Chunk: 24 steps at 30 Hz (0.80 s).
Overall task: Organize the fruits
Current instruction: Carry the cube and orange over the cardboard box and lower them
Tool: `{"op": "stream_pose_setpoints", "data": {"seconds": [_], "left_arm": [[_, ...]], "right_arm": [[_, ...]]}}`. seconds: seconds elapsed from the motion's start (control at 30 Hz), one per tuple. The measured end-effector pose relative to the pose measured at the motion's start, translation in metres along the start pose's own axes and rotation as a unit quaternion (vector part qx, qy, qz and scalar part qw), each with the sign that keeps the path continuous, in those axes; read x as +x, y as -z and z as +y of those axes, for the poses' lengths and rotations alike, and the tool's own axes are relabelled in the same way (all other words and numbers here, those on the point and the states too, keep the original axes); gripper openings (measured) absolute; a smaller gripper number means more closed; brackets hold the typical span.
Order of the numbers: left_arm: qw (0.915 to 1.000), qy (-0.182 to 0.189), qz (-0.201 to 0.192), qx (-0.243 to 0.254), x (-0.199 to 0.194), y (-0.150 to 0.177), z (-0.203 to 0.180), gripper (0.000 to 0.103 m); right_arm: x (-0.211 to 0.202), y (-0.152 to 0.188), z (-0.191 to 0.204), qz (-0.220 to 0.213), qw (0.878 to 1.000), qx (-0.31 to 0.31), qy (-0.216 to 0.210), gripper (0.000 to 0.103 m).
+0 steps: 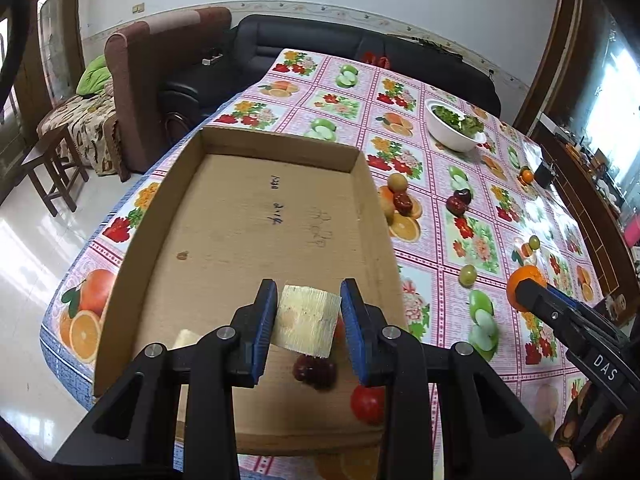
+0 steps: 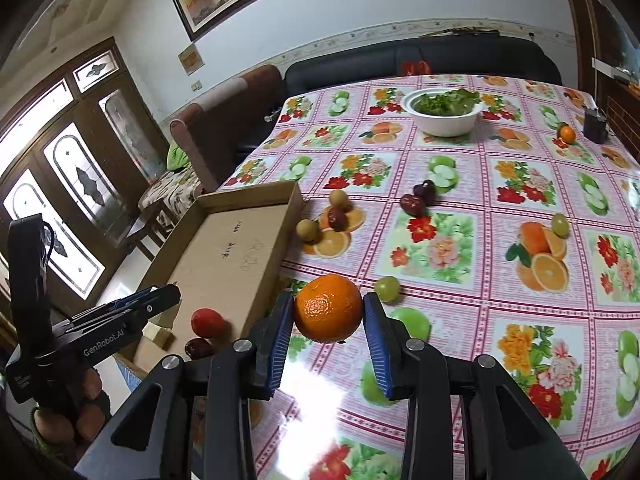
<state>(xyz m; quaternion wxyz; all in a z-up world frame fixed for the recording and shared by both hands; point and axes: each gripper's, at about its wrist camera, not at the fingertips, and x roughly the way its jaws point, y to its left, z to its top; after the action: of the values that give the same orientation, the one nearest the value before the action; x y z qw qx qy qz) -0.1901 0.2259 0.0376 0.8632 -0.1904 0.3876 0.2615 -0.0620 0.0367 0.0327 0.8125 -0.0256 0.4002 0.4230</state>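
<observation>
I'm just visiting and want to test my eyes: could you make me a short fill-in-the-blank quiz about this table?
1. The right gripper holds an ____ between its fingers.
2. The left gripper holds a pale chunk above the cardboard ____.
3. The white bowl holds leafy ____.
4. The red tomato lies ____ the tray.

Missing words: orange; tray; greens; inside

Right gripper (image 2: 329, 316) clamped on orange (image 2: 329, 307) above tablecloth (image 2: 460, 240). Cardboard tray (image 2: 224, 256) at left, holding red tomato (image 2: 207, 322). White bowl (image 2: 442, 114) far.
</observation>
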Motion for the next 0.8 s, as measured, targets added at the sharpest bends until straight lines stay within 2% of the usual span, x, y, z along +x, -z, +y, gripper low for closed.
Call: {"op": "stream_pose_setpoints", "data": {"seconds": [0.33, 0.8], "left_arm": [[0.9999, -0.008, 0.004, -0.006, 0.005, 0.0, 0.01, 0.03], [0.999, -0.027, 0.007, -0.035, 0.007, -0.008, 0.045, 0.03]], "right_arm": [[0.01, 0.0, 0.012, 0.009, 1.0, -0.008, -0.008, 0.036], [0.018, 0.001, 0.012, 0.018, 1.0, -0.005, -0.01, 0.036]]}}
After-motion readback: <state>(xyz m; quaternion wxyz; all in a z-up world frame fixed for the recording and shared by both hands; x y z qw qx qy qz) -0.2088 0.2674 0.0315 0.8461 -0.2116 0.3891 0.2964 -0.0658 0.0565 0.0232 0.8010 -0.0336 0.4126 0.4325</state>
